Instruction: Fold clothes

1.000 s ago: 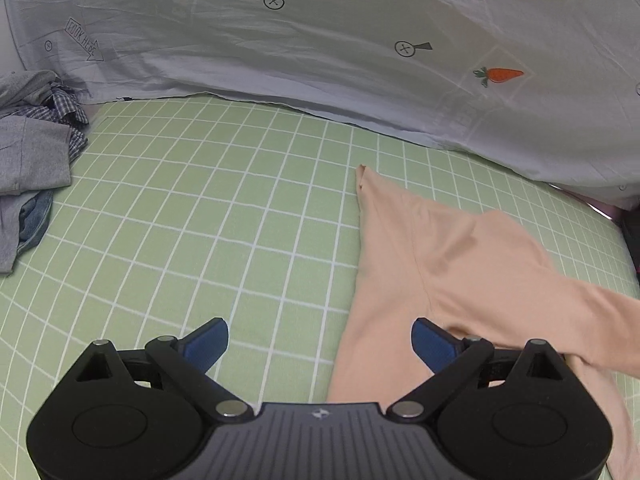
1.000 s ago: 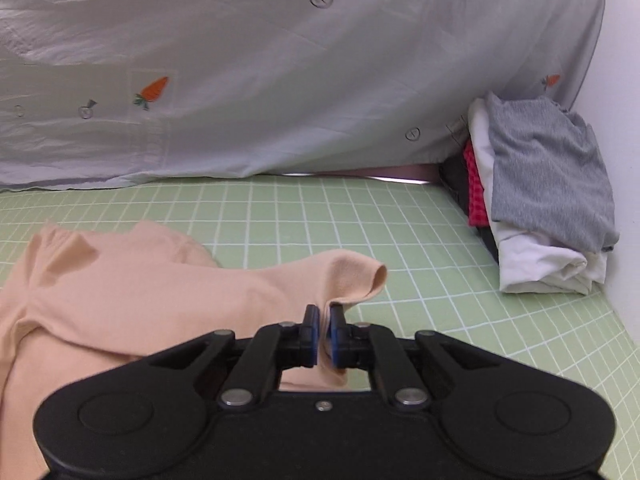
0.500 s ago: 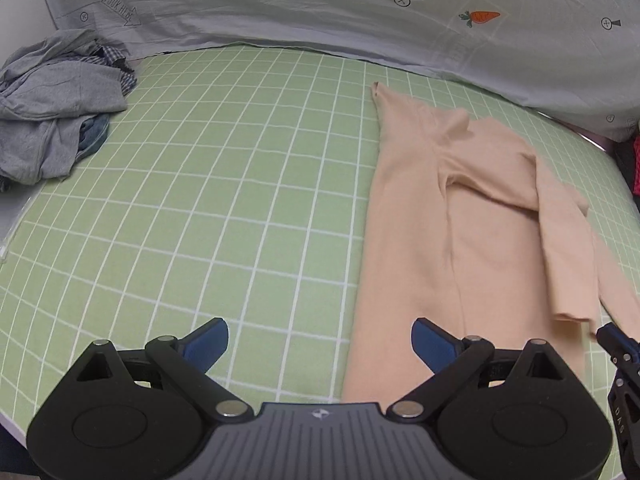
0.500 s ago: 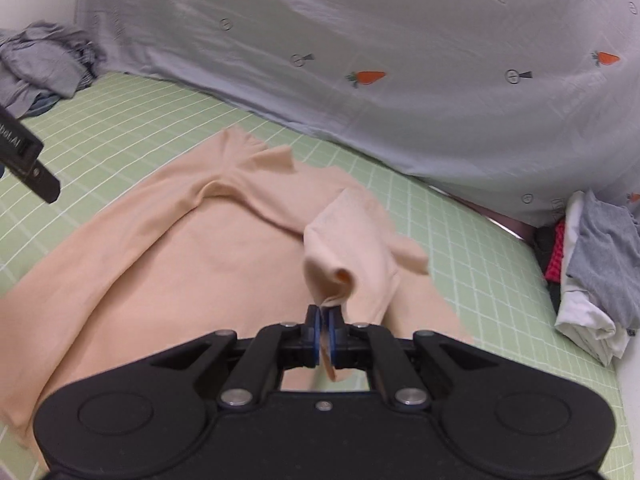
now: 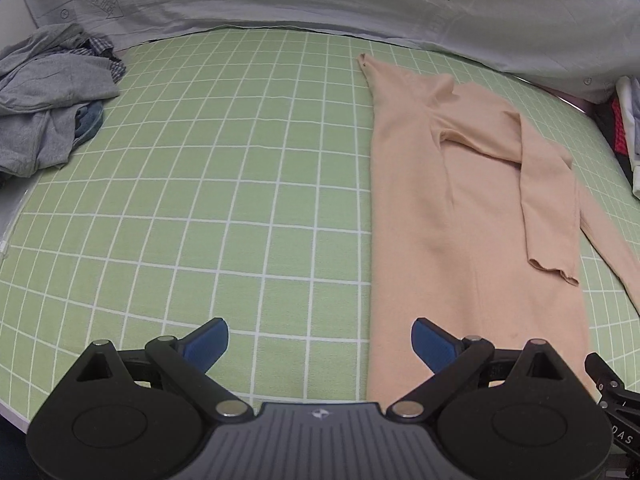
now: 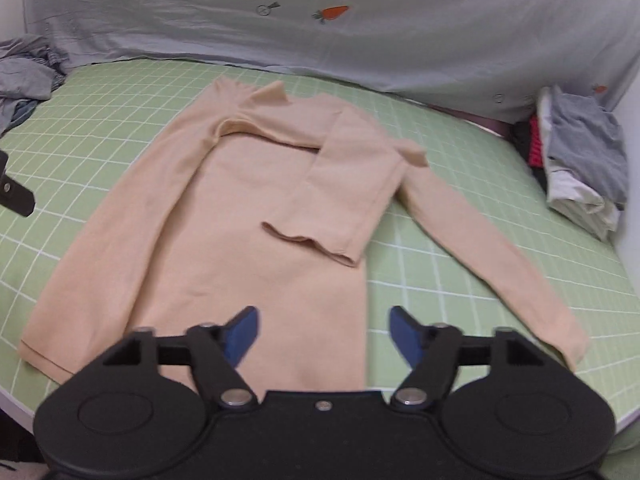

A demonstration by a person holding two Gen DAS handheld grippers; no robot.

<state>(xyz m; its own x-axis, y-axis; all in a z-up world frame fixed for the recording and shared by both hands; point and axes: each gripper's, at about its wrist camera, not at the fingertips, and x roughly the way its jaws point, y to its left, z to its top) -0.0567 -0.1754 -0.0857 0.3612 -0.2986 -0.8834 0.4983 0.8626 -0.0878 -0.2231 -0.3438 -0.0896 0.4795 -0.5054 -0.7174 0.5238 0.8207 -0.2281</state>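
Both grippers we see spread wide and empty: left gripper (image 5: 320,340) with the peach long-sleeved top (image 5: 460,220) ahead to its right on the green checked bed (image 5: 220,180); right gripper (image 6: 322,330) directly before the top (image 6: 240,208), one sleeve (image 6: 344,184) folded across it.

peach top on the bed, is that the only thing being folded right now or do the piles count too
In the job:
peach top, one sleeve already folded across its body
left gripper, open
right gripper, open

Just lying about:
crumpled grey pile
stacked clothes
carrot-print sheet
green checked bed cover
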